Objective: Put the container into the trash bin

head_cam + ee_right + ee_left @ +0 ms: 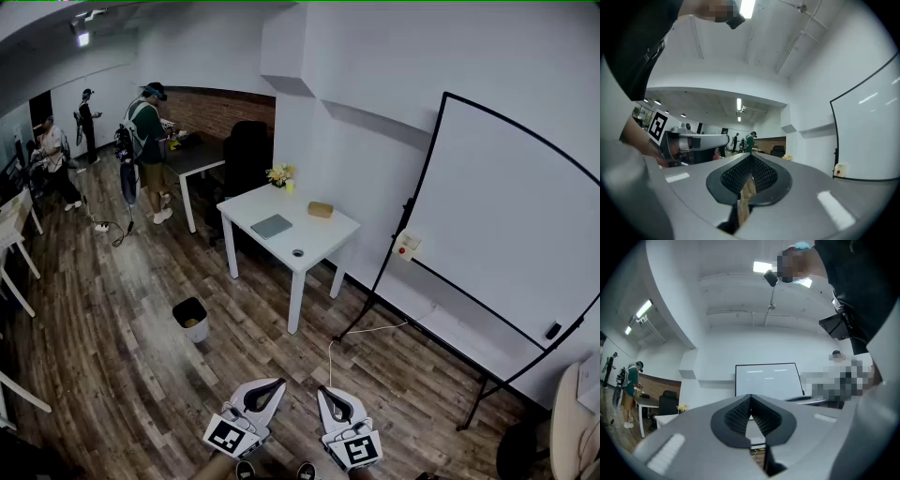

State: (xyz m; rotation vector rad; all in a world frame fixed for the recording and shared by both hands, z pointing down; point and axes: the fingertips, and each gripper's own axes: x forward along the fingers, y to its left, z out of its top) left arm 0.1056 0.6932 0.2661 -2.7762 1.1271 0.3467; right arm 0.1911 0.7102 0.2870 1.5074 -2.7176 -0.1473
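A small tan container (321, 209) lies on the far right side of the white table (305, 239). Left of the table's front leg, a little black trash bin (191, 319) stands on the wood floor with something yellowish inside. At the bottom of the head view both grippers are held side by side above the floor, well short of table and bin. My left gripper (277, 384) (750, 399) is shut with nothing in it. The right gripper (324, 394) (751, 157) is likewise shut and empty. The container does not show in either gripper view.
On the table also lie a grey flat notebook (272, 226) and a flower pot (278, 174). A large whiteboard on a stand (497, 244) fills the right, with a cable (361, 333) on the floor. A black chair (246, 155), a dark desk and several people (145, 131) stand at the back left.
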